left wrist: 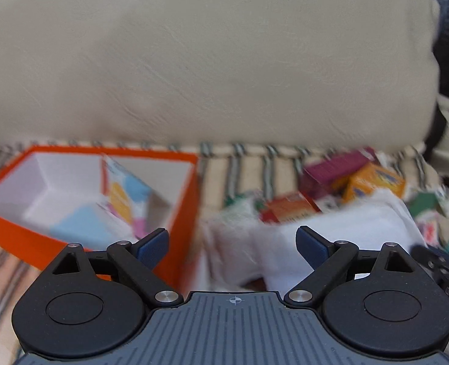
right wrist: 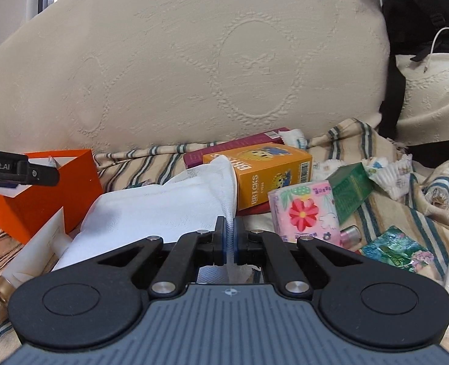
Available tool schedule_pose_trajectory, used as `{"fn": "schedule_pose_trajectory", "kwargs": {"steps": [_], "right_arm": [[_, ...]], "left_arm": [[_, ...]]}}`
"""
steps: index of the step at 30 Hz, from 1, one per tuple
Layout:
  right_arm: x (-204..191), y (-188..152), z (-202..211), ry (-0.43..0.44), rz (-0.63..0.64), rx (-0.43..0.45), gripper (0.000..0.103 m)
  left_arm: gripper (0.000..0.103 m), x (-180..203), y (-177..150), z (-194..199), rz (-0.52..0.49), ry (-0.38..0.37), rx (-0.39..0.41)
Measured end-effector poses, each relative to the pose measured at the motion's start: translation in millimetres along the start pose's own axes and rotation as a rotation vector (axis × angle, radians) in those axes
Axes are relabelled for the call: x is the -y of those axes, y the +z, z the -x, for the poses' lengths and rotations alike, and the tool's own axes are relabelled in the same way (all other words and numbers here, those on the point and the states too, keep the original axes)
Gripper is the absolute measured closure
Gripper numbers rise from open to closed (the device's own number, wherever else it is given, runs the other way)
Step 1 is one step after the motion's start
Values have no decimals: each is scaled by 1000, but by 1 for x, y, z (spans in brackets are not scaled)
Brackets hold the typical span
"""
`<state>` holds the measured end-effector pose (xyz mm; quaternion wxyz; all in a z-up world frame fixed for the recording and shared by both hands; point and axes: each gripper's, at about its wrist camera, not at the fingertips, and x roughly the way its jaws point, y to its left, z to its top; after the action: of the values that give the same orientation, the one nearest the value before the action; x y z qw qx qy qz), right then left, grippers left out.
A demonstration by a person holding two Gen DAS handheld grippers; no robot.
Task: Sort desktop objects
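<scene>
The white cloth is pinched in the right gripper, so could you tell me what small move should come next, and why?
Probably carry the white cloth leftward toward the orange box. The right gripper is shut on the cloth's edge, the box stands open to the left with room inside, and the left gripper is open and holds nothing.

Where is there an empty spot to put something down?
The striped cloth is bare between the orange box and the pile of small boxes. The orange box's left half is free too. It is crowded around the yellow box, the flower packet and the white cloth.
</scene>
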<state>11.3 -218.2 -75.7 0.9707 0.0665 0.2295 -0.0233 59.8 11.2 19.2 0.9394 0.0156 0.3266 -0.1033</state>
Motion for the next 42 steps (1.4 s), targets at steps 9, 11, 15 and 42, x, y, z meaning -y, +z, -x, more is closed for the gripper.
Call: {"fn": "schedule_pose_trajectory", "kwargs": {"steps": [9,11,15,42], "right_arm": [[-4,-2,-1,-17,17,-3,99],[-5,-2,-2,-22,23,-6,99],[-9,-3,-5,-37,42,-19,99],[-41,7,12,-57,158,81,99]], "left_arm": [[4,37,-29,-35,-108,75,-128],[5,42,-28,-40,-86,60,-141],[15,53,-27,-53,-76,44,-150],[103,51,-15,-15,-156,130,95]]}}
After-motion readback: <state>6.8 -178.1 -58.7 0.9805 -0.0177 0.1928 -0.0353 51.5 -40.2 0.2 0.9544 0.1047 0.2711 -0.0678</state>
